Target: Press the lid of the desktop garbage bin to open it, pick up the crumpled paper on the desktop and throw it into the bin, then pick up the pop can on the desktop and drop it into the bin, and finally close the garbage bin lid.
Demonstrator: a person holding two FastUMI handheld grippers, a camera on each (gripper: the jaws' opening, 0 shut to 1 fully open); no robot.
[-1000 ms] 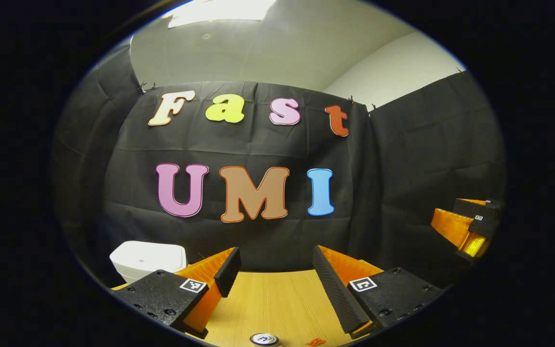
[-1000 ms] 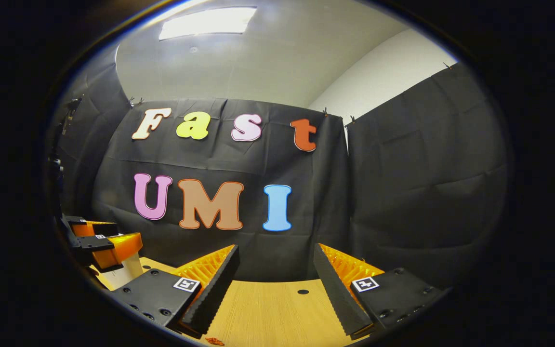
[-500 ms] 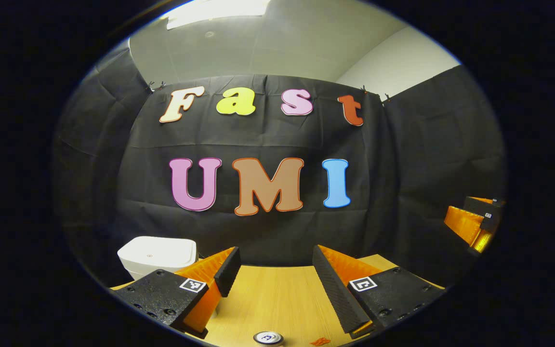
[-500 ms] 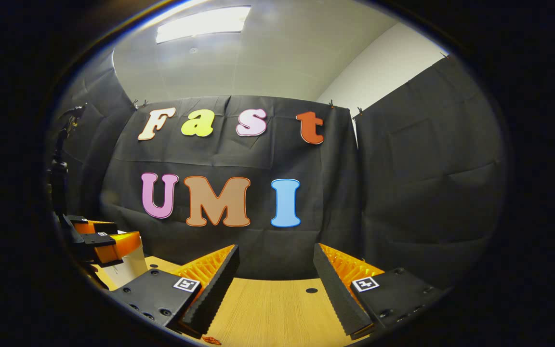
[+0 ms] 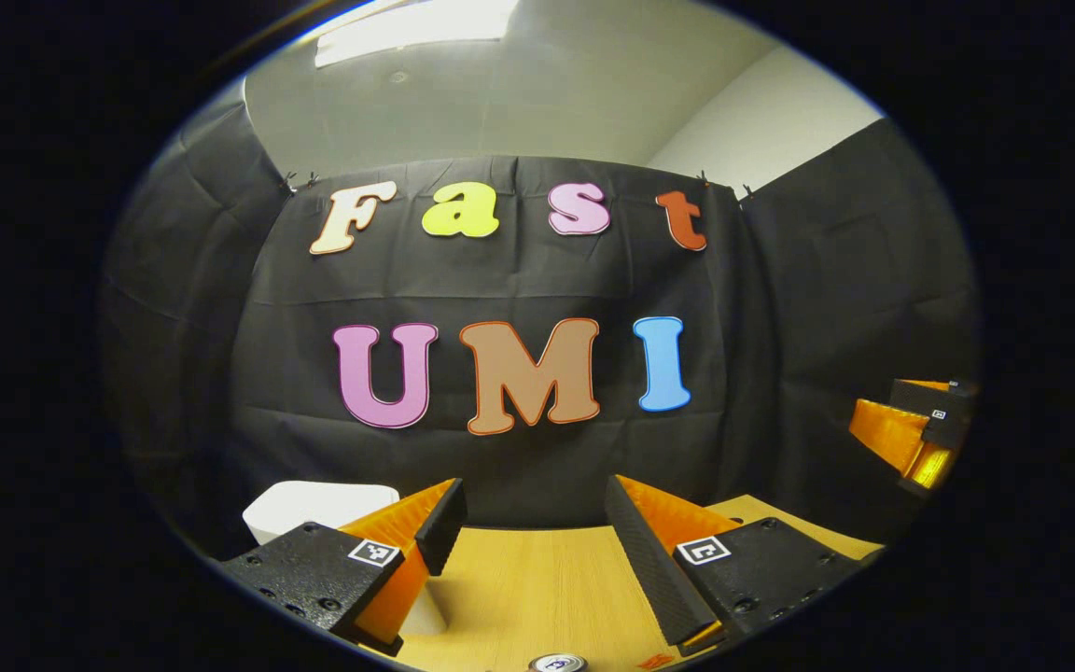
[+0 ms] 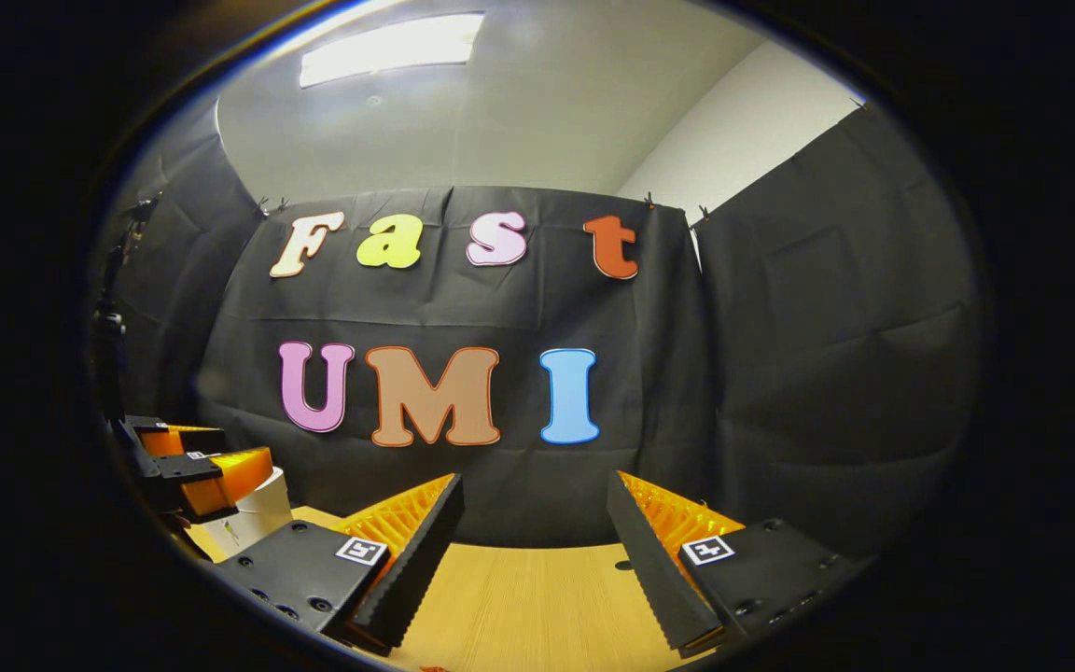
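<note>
Presently, one booth, contents as follows.

Left gripper (image 5: 536, 532): jaws spread wide, nothing between them, held above the wooden desktop (image 5: 537, 579) and aimed at the back cloth. Seen also in the right gripper view, low at the left edge (image 6: 190, 462), just in front of the bin.

Right gripper (image 6: 535, 537): jaws likewise wide apart and empty, over bare desktop. Seen also in the left gripper view, far off at the right edge (image 5: 915, 425).

Desktop garbage bin (image 5: 318, 504): white, lid (image 5: 323, 495) down and flat. It stands ahead and to the left of the left gripper, partly behind that gripper's left finger. In the right gripper view only a slice of the white body (image 6: 258, 509) clears the left gripper. The left gripper is plainly the nearer of the two, so the lid press is judged to fall to it; the move calls for a swing leftward and down onto the lid top.

Pop can (image 5: 558, 664): upright, only its top end visible, at the bottom edge of the left gripper view, close under the gripper.

Crumpled paper: position cannot be told.

Change against half a second ago: in the left gripper view the bin sits lower and farther right, more hidden by the finger; the can has drifted right. Both grippers' spread is unchanged.
</note>
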